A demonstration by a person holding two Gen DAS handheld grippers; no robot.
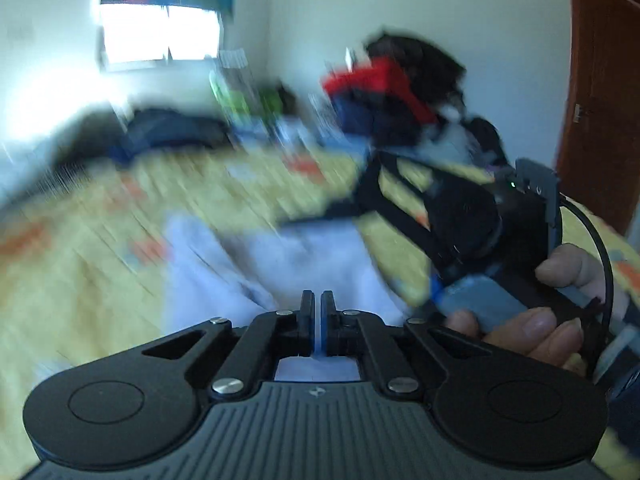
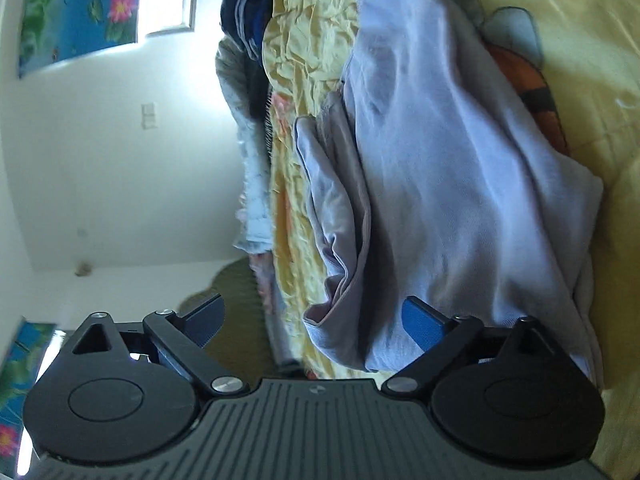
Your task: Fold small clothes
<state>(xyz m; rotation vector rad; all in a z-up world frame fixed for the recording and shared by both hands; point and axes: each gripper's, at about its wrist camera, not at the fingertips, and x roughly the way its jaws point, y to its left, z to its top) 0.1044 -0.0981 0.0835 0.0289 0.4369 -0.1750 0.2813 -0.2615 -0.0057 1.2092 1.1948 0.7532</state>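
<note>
- A bedroom with white walls: a yellow patterned bedspread [image 2: 580, 92] covers the bed, which serves as the work surface, and a bright window [image 1: 160, 32] sits on the far wall.
- Left of the garment, at the bed's far edge, dark clothes are heaped; the left wrist view also shows a red-and-dark pile [image 1: 384, 92], though it is too blurred to sort.
- The pale lavender garment [image 2: 440, 168] lies on the bedspread, bunched and wrinkled — one layer looks doubled over along its left edge, but I see no neat, finished fold.
- The left gripper [image 1: 317, 312] has its jaws pressed together over the garment; whether cloth is caught between them, I cannot tell.
- Right of it, the right gripper [image 2: 316, 320] is spread wide at the garment's near edge, holding nothing.
- My judgement: the folding is early — squaring and stacking remain.
</note>
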